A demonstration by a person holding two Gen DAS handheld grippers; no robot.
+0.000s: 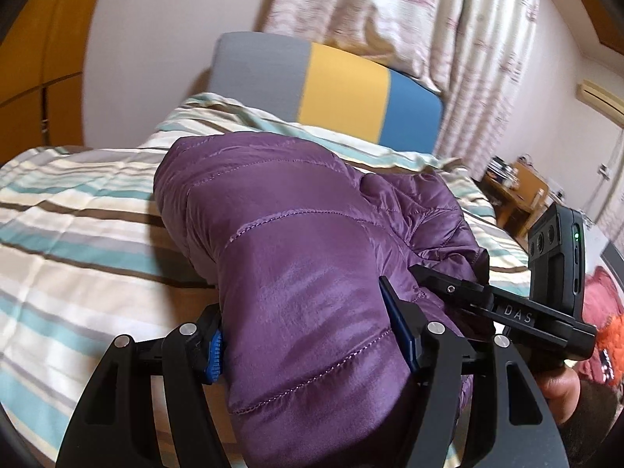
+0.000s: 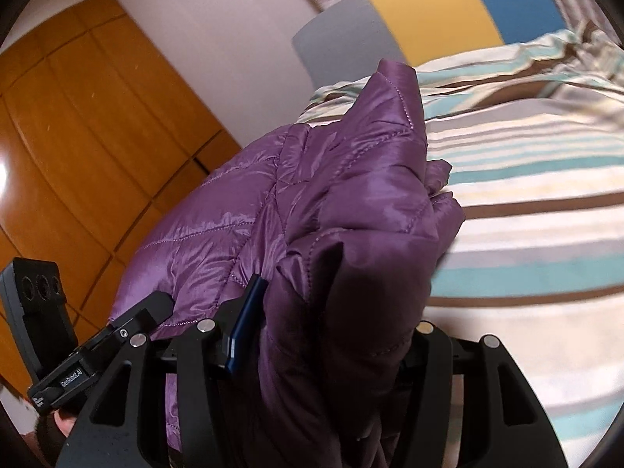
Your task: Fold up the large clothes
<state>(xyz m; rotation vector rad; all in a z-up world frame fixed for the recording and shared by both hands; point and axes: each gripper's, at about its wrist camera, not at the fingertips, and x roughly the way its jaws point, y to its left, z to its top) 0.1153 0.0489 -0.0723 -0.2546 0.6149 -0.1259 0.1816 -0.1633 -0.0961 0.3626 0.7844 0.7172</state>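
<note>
A purple quilted puffer jacket (image 1: 273,210) hangs bunched above the striped bed. In the left wrist view my left gripper (image 1: 304,335) is shut on a thick fold of it, and its blue pads (image 1: 213,351) press the fabric from both sides. My right gripper (image 2: 331,335) is shut on another thick bundle of the jacket (image 2: 351,179). Its left blue pad (image 2: 245,319) shows, while cloth hides the right one. The two grippers are close side by side: the right one (image 1: 507,304) shows in the left view, the left one (image 2: 97,351) in the right view.
The striped duvet (image 1: 70,210) covers the bed below. A grey, yellow and blue headboard (image 1: 339,89) stands at the far end with curtains (image 1: 429,19) behind. A wooden wardrobe (image 2: 89,124) is to the left, a small wooden table (image 1: 522,191) to the right. A hand (image 1: 557,394) holds a gripper.
</note>
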